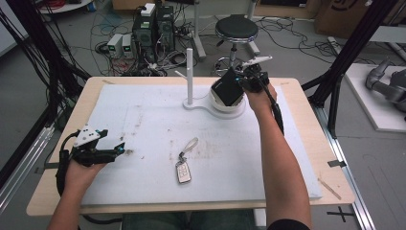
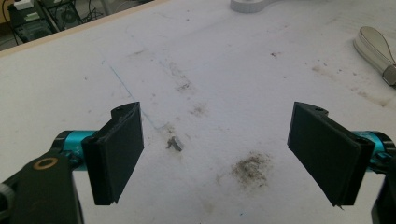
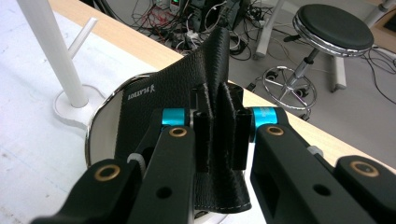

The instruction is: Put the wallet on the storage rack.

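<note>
Now right gripper (image 3: 219, 135) clamps black wallet (image 3: 154, 107) upright over white dish (image 1: 229, 111); left gripper (image 2: 215, 154) wide.

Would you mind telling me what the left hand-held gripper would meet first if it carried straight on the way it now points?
Probably the white mat itself: the left hand-held gripper, jaws open and empty, tilts down toward it. Farther ahead and to one side lies the key fob's metal loop, though depth is hard to judge.

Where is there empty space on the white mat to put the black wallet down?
Most of the white mat is bare: the wide stretch between the left claw and the key fob, and the strip right of the fob. It is crowded at the far edge, around the white stand and bowl.
</note>
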Available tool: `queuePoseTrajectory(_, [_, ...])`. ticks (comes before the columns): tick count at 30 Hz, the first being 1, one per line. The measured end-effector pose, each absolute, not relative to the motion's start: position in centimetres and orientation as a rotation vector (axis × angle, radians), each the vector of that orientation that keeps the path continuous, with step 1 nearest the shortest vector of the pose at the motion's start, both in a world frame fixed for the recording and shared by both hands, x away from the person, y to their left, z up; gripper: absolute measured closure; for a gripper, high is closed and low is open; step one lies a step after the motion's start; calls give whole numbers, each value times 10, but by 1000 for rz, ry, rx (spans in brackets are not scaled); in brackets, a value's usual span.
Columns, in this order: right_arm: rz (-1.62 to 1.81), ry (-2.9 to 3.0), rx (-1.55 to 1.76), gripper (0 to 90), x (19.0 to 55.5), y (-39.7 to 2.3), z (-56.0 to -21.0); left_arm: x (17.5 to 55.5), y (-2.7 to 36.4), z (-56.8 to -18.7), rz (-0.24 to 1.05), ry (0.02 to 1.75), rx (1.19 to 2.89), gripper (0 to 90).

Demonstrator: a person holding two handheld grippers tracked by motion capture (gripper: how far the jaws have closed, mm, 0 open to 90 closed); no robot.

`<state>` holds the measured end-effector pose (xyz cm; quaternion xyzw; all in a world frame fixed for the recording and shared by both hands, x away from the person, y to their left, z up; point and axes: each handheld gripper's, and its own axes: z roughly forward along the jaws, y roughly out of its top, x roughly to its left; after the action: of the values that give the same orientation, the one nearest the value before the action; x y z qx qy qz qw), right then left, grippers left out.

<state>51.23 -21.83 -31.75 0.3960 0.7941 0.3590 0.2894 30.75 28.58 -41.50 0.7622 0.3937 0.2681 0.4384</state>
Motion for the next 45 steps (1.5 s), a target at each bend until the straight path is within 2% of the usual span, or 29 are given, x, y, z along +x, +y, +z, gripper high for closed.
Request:
queuePoseTrajectory(25, [923,2125,976,844,519,-219,-317,306,284,-416,669,983,1901,184])
queuePoseTrajectory(35, [901,2154,947,840,514,-210,-329,305,282,-415,667,974,1900,184])
queuePoseTrajectory(37, [898,2164,960,807,514,-209,-330,305,283,-415,668,974,1900,184])
queuePoseTrajectory(39, [887,2155,975,659,513,-209,-330,306,283,-415,668,973,1898,184])
queuePoseTrajectory(42, [939,2126,1036,543,512,-212,-326,307,283,-415,663,971,1904,184])
queuePoseTrajectory(45, [960,2110,1046,546,509,-218,-320,307,282,-415,663,969,1903,184])
